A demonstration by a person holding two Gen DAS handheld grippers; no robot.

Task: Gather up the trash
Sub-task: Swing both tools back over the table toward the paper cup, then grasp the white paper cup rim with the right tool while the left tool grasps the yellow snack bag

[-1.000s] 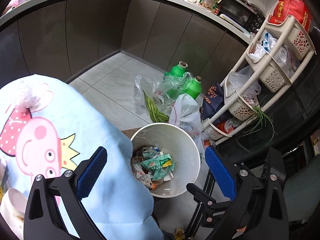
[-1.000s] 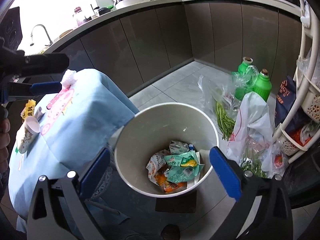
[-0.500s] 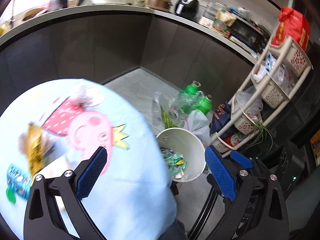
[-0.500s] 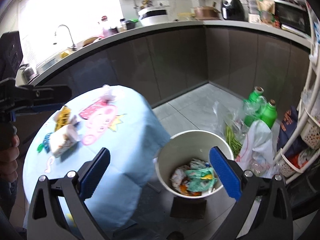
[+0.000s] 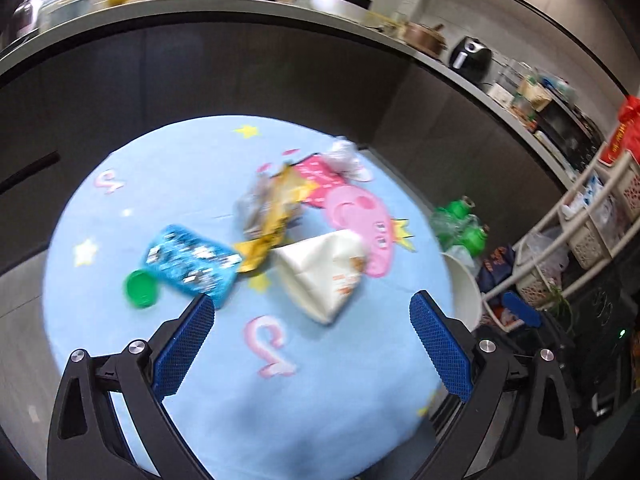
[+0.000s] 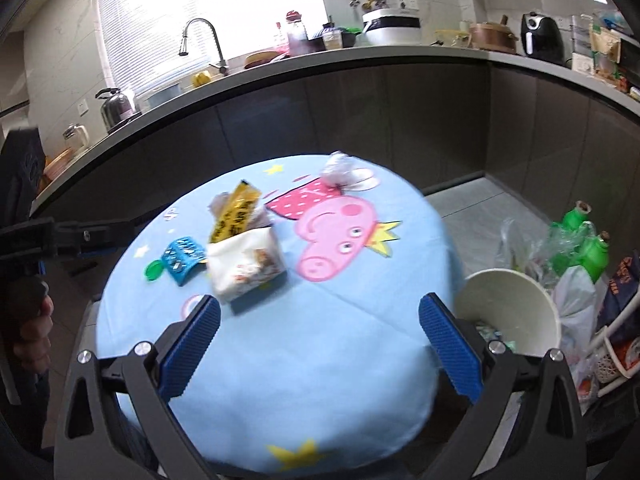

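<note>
On the round table with a light blue cartoon cloth [image 5: 280,408] [image 6: 320,380] lies trash: a white paper bag [image 5: 324,276] [image 6: 246,268], a yellow wrapper [image 5: 276,216] [image 6: 236,212], a blue packet [image 5: 192,262] [image 6: 182,258], a green lid [image 5: 140,290] [image 6: 154,270] and a crumpled white wad [image 5: 342,154] [image 6: 340,168]. A white bin [image 6: 512,312] [image 5: 464,292] with wrappers inside stands on the floor right of the table. My left gripper [image 5: 312,344] and right gripper [image 6: 320,348] are both open and hold nothing, above the table's near part.
A dark curved kitchen counter [image 6: 360,64] wraps behind the table. Green bottles [image 6: 588,240] and plastic bags [image 6: 572,300] sit on the floor by the bin. A white basket rack [image 5: 592,232] stands at right. A hand [image 6: 32,320] shows at far left.
Both views have swung up and left from the bin to the table top. The trash on the cloth has come into view, and the bin now sits at the right edge.
</note>
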